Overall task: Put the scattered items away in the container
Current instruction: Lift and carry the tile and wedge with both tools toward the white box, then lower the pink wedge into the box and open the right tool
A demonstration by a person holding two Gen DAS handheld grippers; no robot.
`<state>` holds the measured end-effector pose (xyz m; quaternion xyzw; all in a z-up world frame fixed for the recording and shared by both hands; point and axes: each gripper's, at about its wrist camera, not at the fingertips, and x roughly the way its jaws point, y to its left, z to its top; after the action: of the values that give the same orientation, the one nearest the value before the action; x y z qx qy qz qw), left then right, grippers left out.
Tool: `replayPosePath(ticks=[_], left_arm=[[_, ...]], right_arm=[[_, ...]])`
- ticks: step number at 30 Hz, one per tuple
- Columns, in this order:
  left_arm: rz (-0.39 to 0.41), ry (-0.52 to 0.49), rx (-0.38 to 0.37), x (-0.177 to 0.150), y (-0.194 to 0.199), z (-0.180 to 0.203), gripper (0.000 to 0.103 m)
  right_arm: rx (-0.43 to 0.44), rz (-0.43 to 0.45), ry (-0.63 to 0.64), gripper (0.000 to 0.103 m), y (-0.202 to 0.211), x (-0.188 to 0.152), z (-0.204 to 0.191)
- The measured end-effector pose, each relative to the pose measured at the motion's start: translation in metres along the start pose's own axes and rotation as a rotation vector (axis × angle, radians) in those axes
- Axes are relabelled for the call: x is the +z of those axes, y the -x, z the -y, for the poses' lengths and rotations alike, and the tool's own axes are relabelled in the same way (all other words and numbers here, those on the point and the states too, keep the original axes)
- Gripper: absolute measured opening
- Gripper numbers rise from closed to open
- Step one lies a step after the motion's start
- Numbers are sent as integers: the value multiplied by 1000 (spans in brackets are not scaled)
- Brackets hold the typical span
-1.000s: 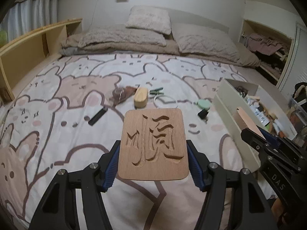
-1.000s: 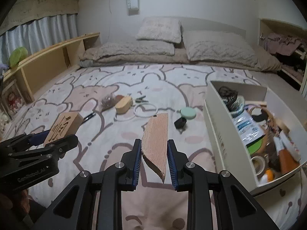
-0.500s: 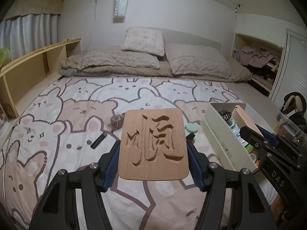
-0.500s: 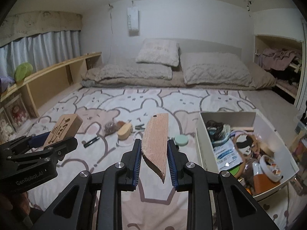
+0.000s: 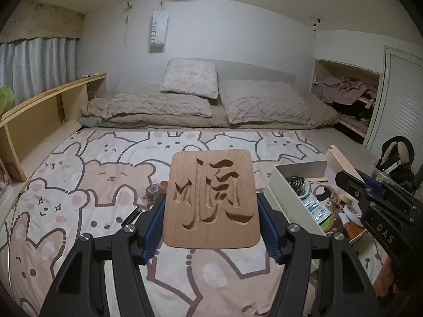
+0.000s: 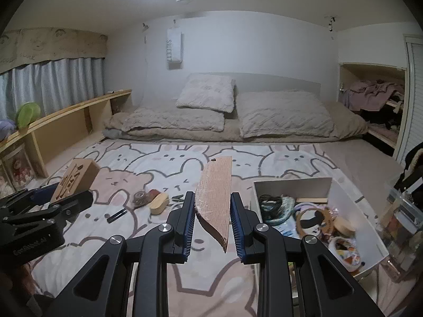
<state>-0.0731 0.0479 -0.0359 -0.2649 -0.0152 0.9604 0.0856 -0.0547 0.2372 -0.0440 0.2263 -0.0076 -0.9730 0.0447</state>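
Both tongs rise and tip up: bed (image 5: 66,211) drops lower in both views, ceiling now visible. White box (image 6: 293,185) slides from 3 o'clock toward 4. Scattered bits (image 6: 158,200) sink behind carved board (image 5: 211,198).

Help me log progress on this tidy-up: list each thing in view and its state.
Left gripper: jaws shut on carved wooden plaque, lifted.
Right gripper: jaws shut on wooden board, edge-up.
White box: open, partly filled.
Black stick: lying on bedspread.
Oval wooden piece: lying on bedspread.
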Motion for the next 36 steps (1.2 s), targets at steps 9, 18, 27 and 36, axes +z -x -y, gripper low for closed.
replayPosePath(ticks=[9,18,27,36], left_arm=[[32,-34,-28,19,-2,30,64],[43,-67,-56,32,-12,60,64],[50,-88,-90,46,-27,89,64],[69,-106,-133,65,-43,118,64]], right_arm=[[-16,20,-14,27,5,9,26],[-13,31,-39,27,6,22,61],[-17,42,-47,27,6,37,95],[-27,36,-10,27,5,54,133]])
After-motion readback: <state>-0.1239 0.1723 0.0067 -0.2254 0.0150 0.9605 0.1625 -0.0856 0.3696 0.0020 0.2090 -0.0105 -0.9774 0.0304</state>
